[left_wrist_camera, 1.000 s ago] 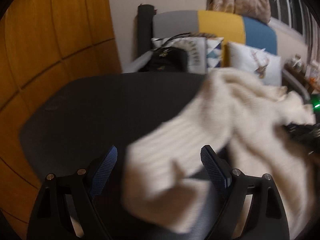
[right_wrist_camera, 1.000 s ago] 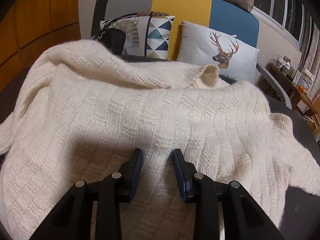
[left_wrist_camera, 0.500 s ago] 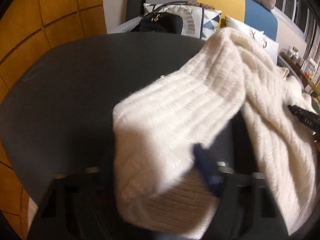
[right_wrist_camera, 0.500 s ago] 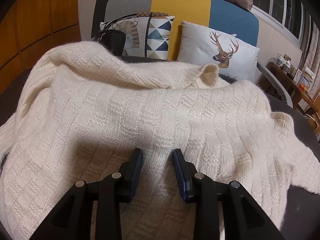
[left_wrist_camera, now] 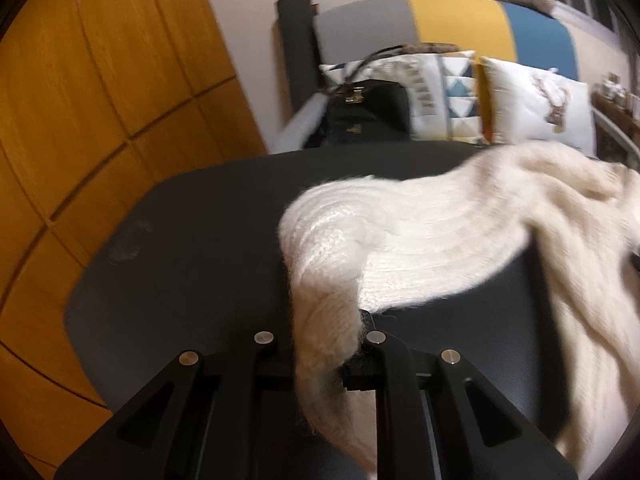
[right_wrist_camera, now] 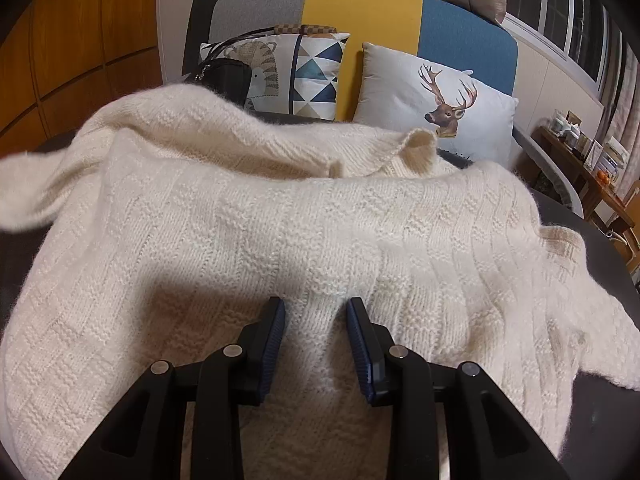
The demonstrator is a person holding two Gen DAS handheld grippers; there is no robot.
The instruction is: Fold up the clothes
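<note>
A cream knitted sweater (right_wrist_camera: 280, 216) lies spread on a dark round table (left_wrist_camera: 192, 248). In the left wrist view one sleeve (left_wrist_camera: 400, 232) rises off the table, and my left gripper (left_wrist_camera: 324, 340) is shut on its cuff end; the fingertips are hidden by the knit. In the right wrist view my right gripper (right_wrist_camera: 316, 316) is shut on a raised fold of the sweater's body between its blue pads (right_wrist_camera: 276, 336). The lifted sleeve shows blurred at the left of that view (right_wrist_camera: 32, 196).
A sofa (right_wrist_camera: 360, 12) in grey, yellow and blue stands behind the table with patterned cushions (right_wrist_camera: 316, 72), a deer cushion (right_wrist_camera: 440, 100) and a black handbag (left_wrist_camera: 368, 112). Wood panelling (left_wrist_camera: 100, 80) is at the left. A side table with small items (right_wrist_camera: 580, 148) is at the right.
My left gripper was open around the sleeve cuff and has shut on it and lifted it. The sleeve now hangs up off the table. My right gripper has stayed put.
</note>
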